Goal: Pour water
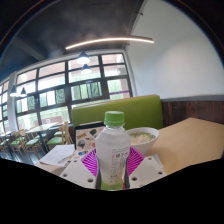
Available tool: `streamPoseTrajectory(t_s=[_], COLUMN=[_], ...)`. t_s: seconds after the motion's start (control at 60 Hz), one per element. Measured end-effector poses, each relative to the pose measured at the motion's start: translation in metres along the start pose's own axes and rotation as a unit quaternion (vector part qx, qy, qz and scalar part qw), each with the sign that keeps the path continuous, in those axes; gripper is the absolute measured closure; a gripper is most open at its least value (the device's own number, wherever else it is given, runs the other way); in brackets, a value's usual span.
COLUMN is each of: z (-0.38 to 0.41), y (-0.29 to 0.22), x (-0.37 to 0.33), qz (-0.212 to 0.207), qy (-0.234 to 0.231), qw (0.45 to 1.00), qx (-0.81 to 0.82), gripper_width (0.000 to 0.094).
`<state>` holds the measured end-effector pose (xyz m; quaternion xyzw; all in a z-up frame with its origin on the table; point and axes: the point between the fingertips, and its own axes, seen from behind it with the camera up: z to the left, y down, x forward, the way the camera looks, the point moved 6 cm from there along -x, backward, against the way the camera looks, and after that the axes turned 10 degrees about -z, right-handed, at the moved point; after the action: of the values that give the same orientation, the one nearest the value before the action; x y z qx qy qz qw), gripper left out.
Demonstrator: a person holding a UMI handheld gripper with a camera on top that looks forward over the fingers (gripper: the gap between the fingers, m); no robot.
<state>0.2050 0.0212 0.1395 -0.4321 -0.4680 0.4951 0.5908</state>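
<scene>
A clear plastic water bottle [112, 152] with a green cap and a white label stands upright between my fingers. My gripper [112, 168] is shut on the bottle, with the pink pads [92, 164] pressing its sides. The bottle looks lifted above the wooden table [190, 140]. Just beyond it to the right sits a white bowl [142, 137] on the table. The bottle's base is hidden below the fingers.
A green bench backrest [130, 108] runs behind the table. White papers or napkins [58, 154] lie to the left on the table. Large windows [60, 95] fill the left wall, and a long ceiling light [108, 42] hangs above.
</scene>
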Motion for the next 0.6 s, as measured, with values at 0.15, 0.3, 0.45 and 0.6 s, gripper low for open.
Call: streamPoseTrajectory(t_s=[0.15, 0.3, 0.45, 0.6], z=[-0.025, -0.016, -0.019, -0.016], y=[0.021, 0.029, 0.044, 0.043], x=[-0.002, 0.012, 0.010, 0.012], qz=[0.008, 0.010, 0.024, 0.023], qy=[0.009, -0.004, -0.014, -0.019], qw=[1.000, 0.996, 0.992, 0.993], qx=[-0.022, -0.092, -0.120, -0.115], gripper_width=[0.0619, 0.0607, 0.0591, 0.0533])
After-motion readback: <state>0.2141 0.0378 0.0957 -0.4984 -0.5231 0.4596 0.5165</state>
